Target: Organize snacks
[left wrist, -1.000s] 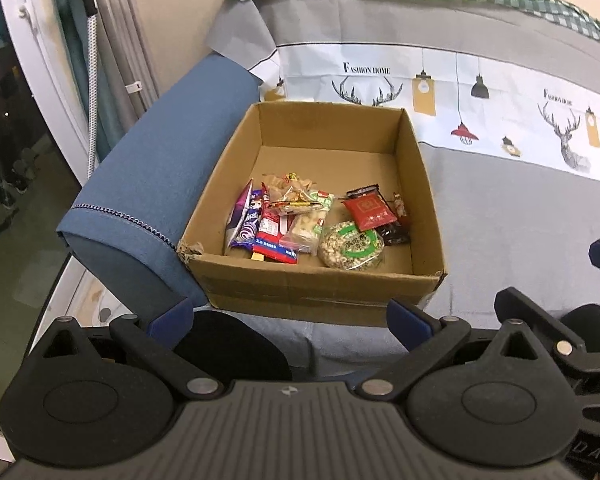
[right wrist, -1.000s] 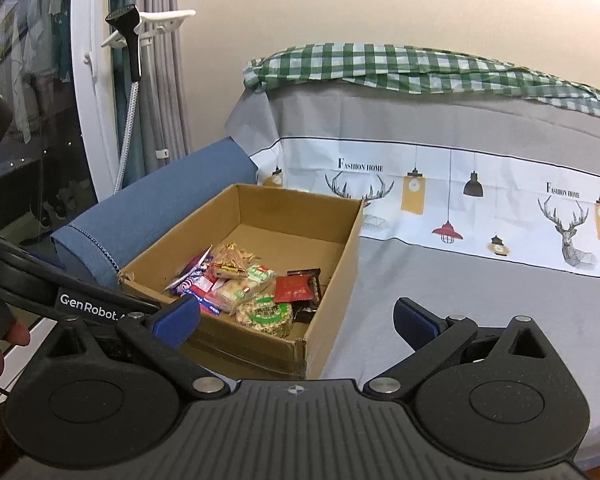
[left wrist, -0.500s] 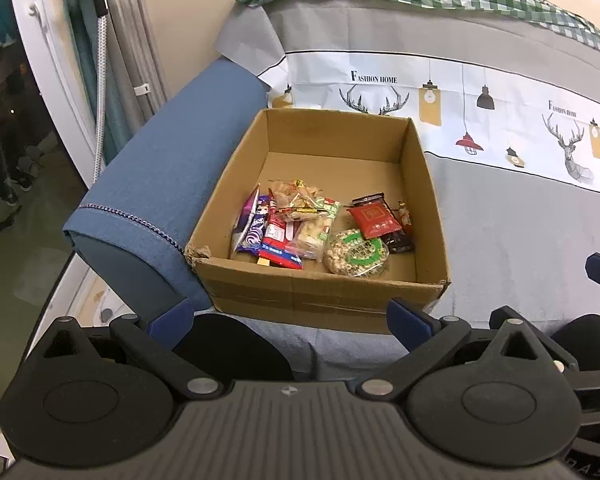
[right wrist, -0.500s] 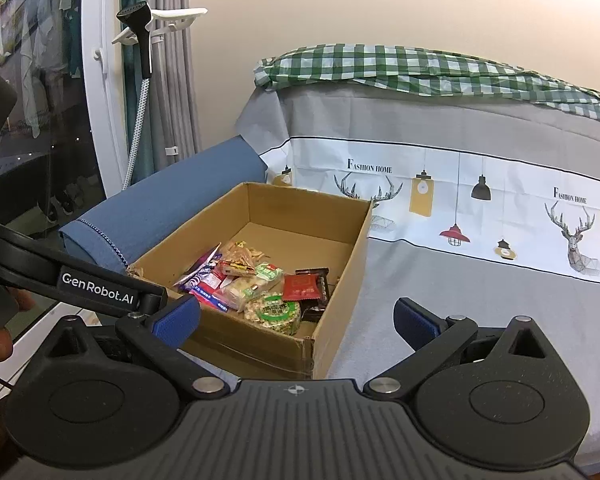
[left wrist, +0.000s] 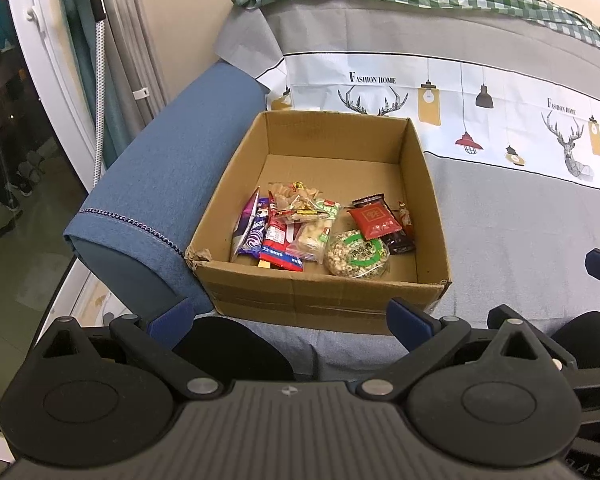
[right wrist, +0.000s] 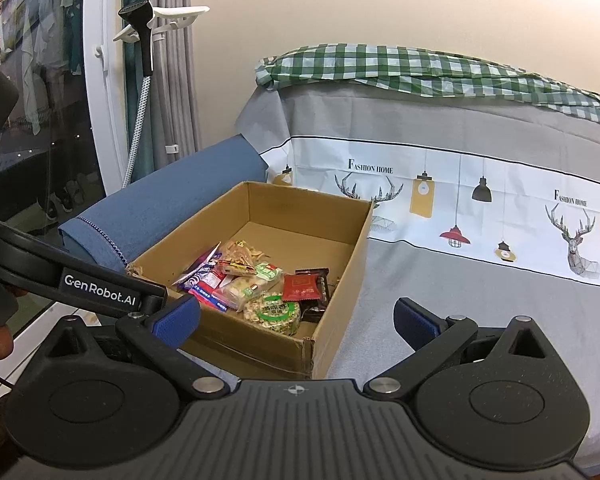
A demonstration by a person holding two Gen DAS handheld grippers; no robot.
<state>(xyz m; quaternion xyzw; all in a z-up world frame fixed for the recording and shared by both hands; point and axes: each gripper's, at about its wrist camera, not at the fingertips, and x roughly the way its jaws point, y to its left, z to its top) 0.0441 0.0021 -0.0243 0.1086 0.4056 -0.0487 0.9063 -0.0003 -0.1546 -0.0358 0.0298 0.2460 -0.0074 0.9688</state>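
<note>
**Snacks heaped in the box, both tongs free**

We hold the left tongs (left wrist: 288, 314) and right tongs (right wrist: 296, 318) released and empty, just short of the cardboard box (left wrist: 320, 294) on the sofa. The snacks (left wrist: 320, 228) lie piled at the box's near end. Whichever comes next, we'd pinch one wrapper edge at a time. Since a second ago, we've drawn slightly nearer the box.
</note>
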